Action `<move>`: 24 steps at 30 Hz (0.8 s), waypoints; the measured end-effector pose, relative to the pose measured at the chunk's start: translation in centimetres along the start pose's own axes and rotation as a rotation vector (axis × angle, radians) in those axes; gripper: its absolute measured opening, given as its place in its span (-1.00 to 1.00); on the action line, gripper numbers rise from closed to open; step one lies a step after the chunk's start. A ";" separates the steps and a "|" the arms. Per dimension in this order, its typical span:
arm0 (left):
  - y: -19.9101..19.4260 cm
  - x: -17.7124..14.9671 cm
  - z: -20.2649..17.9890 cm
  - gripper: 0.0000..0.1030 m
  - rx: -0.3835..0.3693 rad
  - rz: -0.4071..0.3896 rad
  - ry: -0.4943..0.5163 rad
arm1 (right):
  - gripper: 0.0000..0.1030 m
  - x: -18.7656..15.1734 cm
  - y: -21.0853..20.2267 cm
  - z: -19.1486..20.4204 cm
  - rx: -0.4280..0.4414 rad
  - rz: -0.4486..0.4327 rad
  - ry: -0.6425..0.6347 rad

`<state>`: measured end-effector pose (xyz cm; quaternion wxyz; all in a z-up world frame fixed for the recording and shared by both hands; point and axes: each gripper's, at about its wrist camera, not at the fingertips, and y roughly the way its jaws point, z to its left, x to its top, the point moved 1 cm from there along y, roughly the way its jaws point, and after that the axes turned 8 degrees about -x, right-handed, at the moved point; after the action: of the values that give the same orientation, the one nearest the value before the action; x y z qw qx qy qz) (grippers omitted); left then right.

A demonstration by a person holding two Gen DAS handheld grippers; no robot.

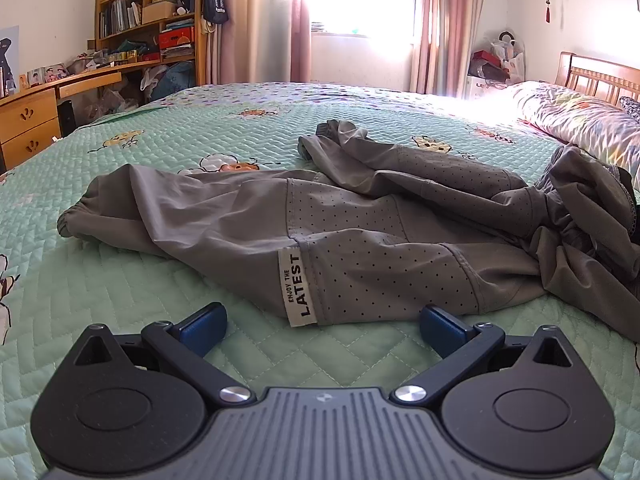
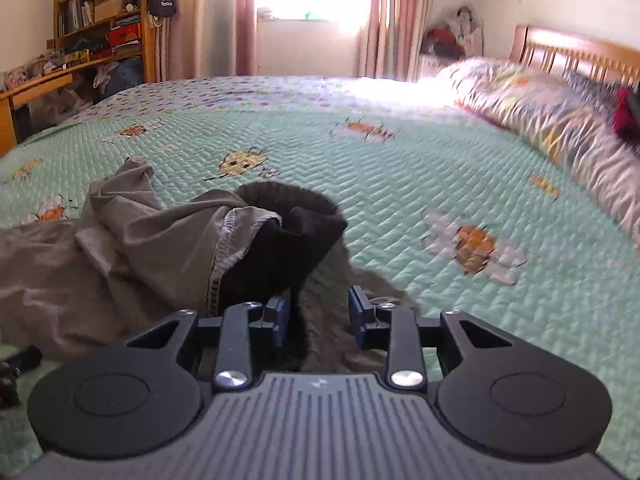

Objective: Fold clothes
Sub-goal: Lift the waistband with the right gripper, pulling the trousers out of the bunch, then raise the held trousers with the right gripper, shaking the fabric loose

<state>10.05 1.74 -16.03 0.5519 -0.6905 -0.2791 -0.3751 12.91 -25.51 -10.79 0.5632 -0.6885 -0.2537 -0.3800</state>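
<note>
A pair of grey trousers lies crumpled across the green quilted bedspread, legs toward the left and waist bunched at the right. A white "LATEST" label sits on the near leg. My left gripper stands open just in front of that leg, with nothing gripped. In the right wrist view the trousers are heaped at the left, and their dark-lined waistband stands up. My right gripper has its jaws partly apart with a fold of grey cloth between them, and the pads are not pressing on it.
A rolled floral duvet lies along the wooden headboard at the right. A desk and bookshelf stand beyond the bed's left edge. A bright window with pink curtains is at the back. A small dark object lies by the trousers.
</note>
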 end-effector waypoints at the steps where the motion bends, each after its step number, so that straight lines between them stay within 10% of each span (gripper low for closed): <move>1: 0.0 0.0 0.0 0.99 0.000 0.000 0.000 | -0.34 -0.3 0.5 0.5 -0.002 0.008 -0.012; 8: 0.1 0.0 0.0 0.99 0.001 0.004 0.000 | -0.36 -1.8 1.8 0.5 -0.065 0.027 -0.035; 16: 0.2 0.0 0.0 0.99 0.003 0.005 0.003 | -0.85 -0.9 1.2 -1.0 -0.052 -0.008 -0.019; 24: -0.5 0.1 0.1 0.99 0.009 -0.011 -0.011 | -0.87 -0.6 -7.5 -16.4 -0.225 -0.117 0.407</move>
<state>9.69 1.97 -15.68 0.5512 -0.6886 -0.2876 -0.3733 2.82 -39.61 -5.65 0.4994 -0.6402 -0.1305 -0.5689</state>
